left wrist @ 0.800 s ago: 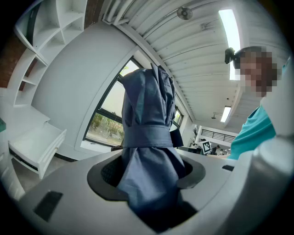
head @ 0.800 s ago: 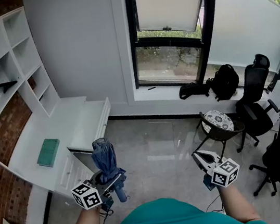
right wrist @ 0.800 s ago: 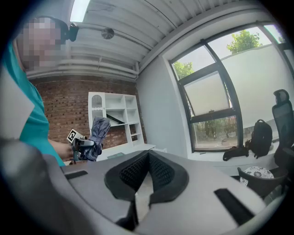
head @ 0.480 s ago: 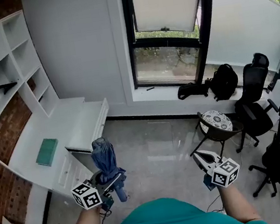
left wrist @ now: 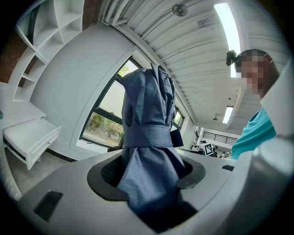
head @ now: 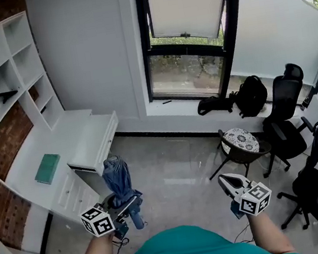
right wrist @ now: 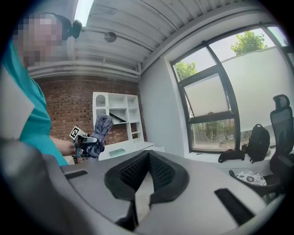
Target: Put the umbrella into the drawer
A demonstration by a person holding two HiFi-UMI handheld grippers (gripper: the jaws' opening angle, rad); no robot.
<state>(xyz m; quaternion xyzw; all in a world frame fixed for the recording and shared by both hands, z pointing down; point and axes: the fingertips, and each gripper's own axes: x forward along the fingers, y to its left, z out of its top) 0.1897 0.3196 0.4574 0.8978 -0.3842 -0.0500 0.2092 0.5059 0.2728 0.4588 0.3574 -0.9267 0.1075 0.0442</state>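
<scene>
A folded blue umbrella point(head: 118, 180) stands upright in my left gripper point(head: 127, 205), whose jaws are shut on its lower part. In the left gripper view the umbrella point(left wrist: 149, 137) fills the space between the jaws of the left gripper point(left wrist: 147, 172). The open white drawer point(head: 93, 143) juts from the desk, ahead and to the left of that gripper, and shows small in the left gripper view as the drawer point(left wrist: 30, 137). My right gripper point(head: 227, 181) hangs at the lower right with nothing in it. Its pads meet at the tip in the right gripper point(right wrist: 148, 156) view, where the umbrella point(right wrist: 98, 133) shows at the left.
A white desk point(head: 28, 153) with a teal book point(head: 47, 168) and white wall shelves point(head: 0, 71) fill the left. A round patterned stool point(head: 239, 140), black office chairs point(head: 287, 127) and a backpack point(head: 251, 94) stand at the right under the window.
The desk, drawer and chairs have slid slightly left in the head view. Both grippers keep their places in the view, and the umbrella stays held.
</scene>
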